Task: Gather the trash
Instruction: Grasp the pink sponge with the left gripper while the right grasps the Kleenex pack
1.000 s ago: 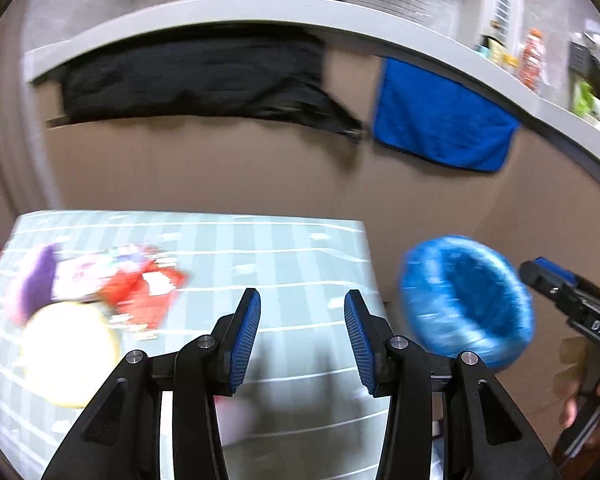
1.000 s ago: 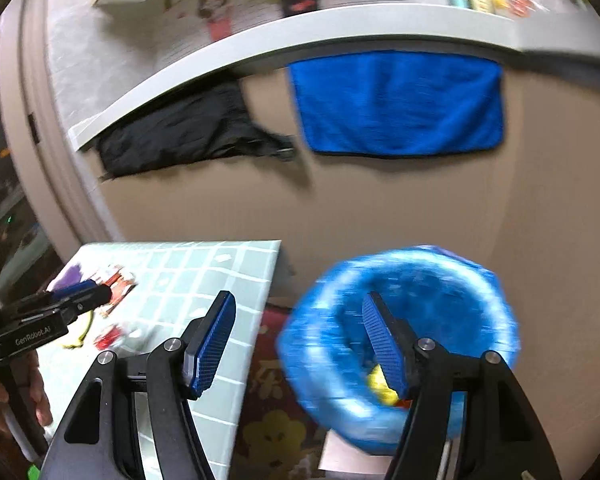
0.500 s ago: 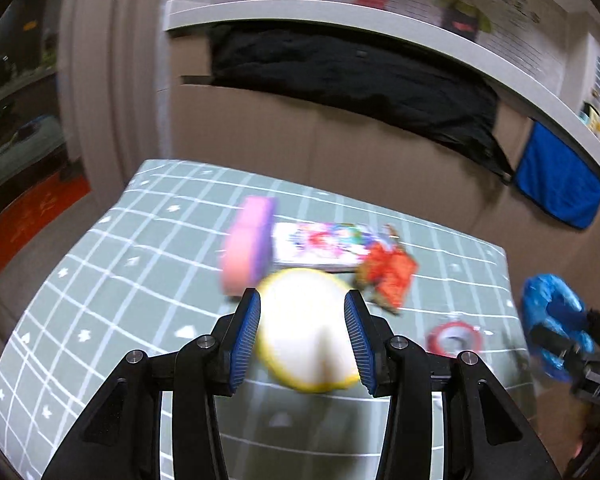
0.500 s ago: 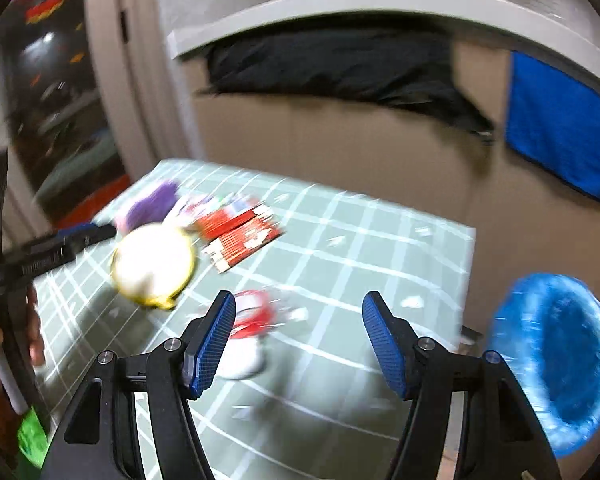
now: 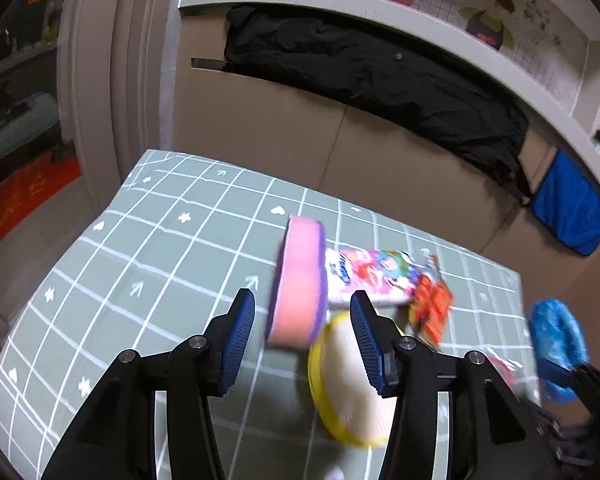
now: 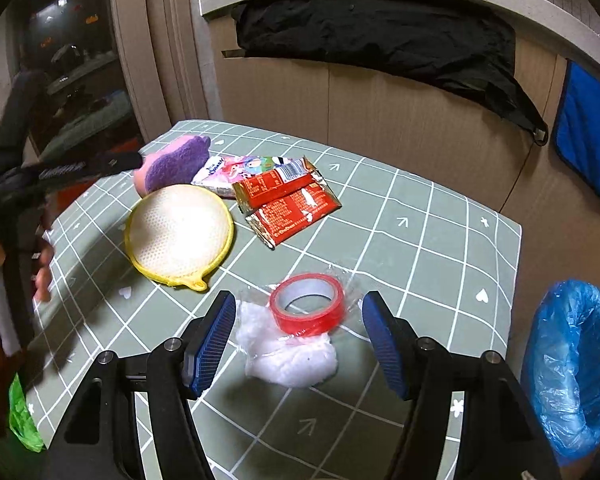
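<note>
Several pieces of litter lie on the green, white-gridded tablecloth (image 6: 420,240). Nearest the right gripper (image 6: 298,344) is a crumpled white tissue wad (image 6: 288,356) with a red roll of adhesive tape (image 6: 306,304) resting on its far edge, on clear film. Further off lie two red foil snack wrappers (image 6: 290,204), a pink printed tissue packet (image 6: 240,170), a round yellow-rimmed mesh pad (image 6: 180,232) and a pink-and-purple sponge (image 5: 298,284).

The right gripper's blue-padded jaws stand spread wide around the tape and wad, touching neither. The left gripper (image 5: 302,340) has just been opening its jaws; they frame the sponge's near end without pressing it, and nothing is pinched.

The bin lined with a blue plastic bag (image 6: 572,364) stands off the table's right edge, below the tabletop.

Risks, as I judge them: closing the right jaws could catch the tape and leave the wad, or drag the film. The left view is blurred; a hurried close might knock the sponge into the mesh pad just beside it.
</note>
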The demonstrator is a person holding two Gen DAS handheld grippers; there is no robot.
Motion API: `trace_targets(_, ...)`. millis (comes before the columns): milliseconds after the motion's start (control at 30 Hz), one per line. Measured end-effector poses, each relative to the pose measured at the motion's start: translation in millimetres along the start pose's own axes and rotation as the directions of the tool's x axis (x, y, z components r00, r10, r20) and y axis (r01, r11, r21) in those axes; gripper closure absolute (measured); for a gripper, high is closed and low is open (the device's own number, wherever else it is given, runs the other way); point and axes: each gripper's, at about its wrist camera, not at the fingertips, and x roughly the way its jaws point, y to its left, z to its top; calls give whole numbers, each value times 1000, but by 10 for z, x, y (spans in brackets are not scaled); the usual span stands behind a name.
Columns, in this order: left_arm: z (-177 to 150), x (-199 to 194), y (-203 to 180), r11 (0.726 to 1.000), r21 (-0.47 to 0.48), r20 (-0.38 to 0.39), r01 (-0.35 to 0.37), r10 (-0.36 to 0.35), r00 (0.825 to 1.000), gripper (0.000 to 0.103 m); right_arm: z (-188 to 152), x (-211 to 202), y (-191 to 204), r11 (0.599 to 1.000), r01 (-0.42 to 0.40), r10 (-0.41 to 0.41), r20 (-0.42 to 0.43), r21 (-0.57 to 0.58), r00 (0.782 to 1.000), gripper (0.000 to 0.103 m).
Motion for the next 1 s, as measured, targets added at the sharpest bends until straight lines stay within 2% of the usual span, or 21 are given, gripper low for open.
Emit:
trace_targets(100, 72, 197, -63, 999, 16, -24, -38, 39, 999, 52, -13, -22, -34, 1000, 6, -6, 0, 4, 1000, 40)
trace_targets(233, 77, 336, -40, 999, -30, -59, -23, 21, 998, 54, -36, -17, -90, 1000, 15, -15, -7, 12, 1000, 40)
trace_targets(267, 67, 331, -20, 999, -48, -57, -21, 19, 998, 56, -41, -10, -97, 1000, 15, -14, -9, 15, 1000, 40)
trace_targets(333, 42, 282, 44, 995, -95, -48, -2, -3, 999, 69, -50, 1, -120, 1000, 8, -7, -11, 26, 1000, 40)
trace_targets(367, 35, 258, 64, 995, -102, -52, 4, -9, 999, 69, -55, 8, -122, 1000, 4, -3, -12, 29, 1000, 40)
trace_targets(667, -180, -232, 291, 993, -113, 0, 21, -21, 1000, 70, 5, 62, 81, 999, -49, 49, -21, -20, 999, 40)
trace_targets(833, -366, -598, 479, 995, -102, 41, -19, 24, 999, 70, 147, 144, 264, 996, -67, 66, -22, -62, 998, 40)
trace_targets(1000, -560, -849, 617, 993, -112, 56, -31, 37, 998, 70, 409, 381, 422, 997, 0, 0, -8, -71, 1000, 40)
